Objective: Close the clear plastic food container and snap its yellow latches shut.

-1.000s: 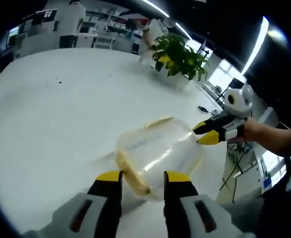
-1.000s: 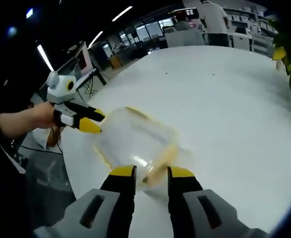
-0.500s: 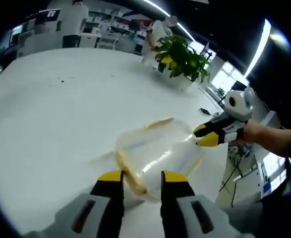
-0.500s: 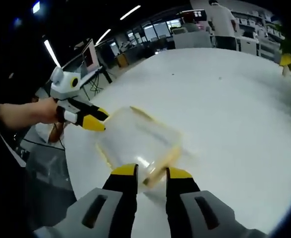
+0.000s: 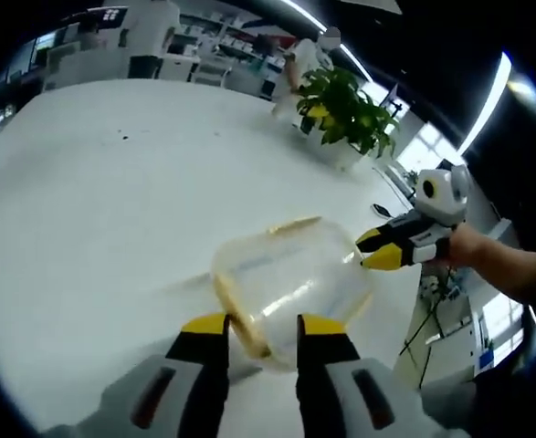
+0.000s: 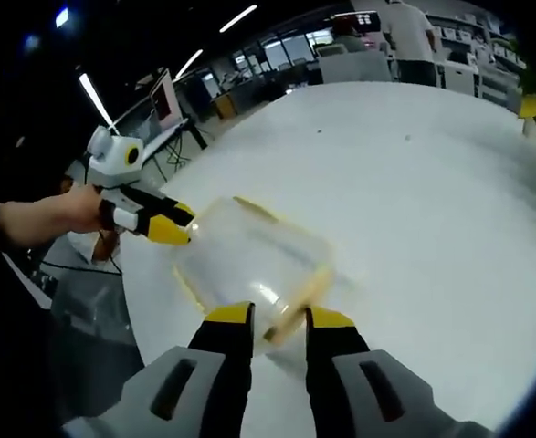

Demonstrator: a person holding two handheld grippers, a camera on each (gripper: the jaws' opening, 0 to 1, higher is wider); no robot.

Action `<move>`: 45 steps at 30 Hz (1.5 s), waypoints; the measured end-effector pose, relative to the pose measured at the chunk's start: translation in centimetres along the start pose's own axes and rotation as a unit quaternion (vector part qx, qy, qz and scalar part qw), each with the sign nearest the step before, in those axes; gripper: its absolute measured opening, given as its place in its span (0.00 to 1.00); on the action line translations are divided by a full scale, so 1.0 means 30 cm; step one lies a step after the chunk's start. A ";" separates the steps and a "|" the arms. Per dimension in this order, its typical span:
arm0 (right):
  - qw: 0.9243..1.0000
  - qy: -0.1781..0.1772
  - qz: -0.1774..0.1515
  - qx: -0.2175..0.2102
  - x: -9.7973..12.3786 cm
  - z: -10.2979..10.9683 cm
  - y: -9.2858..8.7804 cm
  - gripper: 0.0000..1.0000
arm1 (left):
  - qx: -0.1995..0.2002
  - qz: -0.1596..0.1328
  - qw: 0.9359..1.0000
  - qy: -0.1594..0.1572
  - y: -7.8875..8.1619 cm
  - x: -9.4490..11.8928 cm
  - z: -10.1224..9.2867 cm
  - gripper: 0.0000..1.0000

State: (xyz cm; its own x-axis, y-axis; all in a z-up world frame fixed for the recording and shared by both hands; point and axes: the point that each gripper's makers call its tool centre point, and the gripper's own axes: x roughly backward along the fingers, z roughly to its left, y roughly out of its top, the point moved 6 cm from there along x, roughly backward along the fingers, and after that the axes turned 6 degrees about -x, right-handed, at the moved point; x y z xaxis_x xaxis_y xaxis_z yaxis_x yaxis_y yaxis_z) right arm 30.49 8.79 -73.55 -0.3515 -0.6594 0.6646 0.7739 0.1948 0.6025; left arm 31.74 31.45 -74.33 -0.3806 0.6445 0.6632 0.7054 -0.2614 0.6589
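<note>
Jaws first: we see the left gripper with its yellow tips a narrow gap apart, straddling the near yellow latch of the clear container. Whether they pinch it, we cannot tell. Our right gripper stands the same way at the opposite latch, grip unclear. Between them the container sits on the white table near its edge: clear, rounded, boxy, with yellow strips along its sides.
</note>
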 end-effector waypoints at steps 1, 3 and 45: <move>1.000 0.000 0.000 0.000 0.000 0.000 0.000 0.19 | 0.003 -0.001 1.000 -0.002 -0.003 -0.001 -0.001 0.22; 1.000 -0.001 0.002 0.004 0.000 0.000 0.001 0.19 | 0.002 -0.002 1.000 -0.005 -0.003 0.000 0.000 0.22; 0.973 -0.014 0.017 0.228 -0.021 0.074 0.064 0.21 | -0.244 -0.024 0.968 0.043 0.075 0.018 -0.062 0.22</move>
State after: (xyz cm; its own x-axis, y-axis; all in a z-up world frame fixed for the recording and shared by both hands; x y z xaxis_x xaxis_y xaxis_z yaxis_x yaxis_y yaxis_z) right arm 31.02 11.20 -71.81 -0.3491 -0.6287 0.6949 0.4724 0.5223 0.7099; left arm 31.99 29.88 -71.83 -0.4689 0.6081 0.6405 0.3263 -0.5546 0.7655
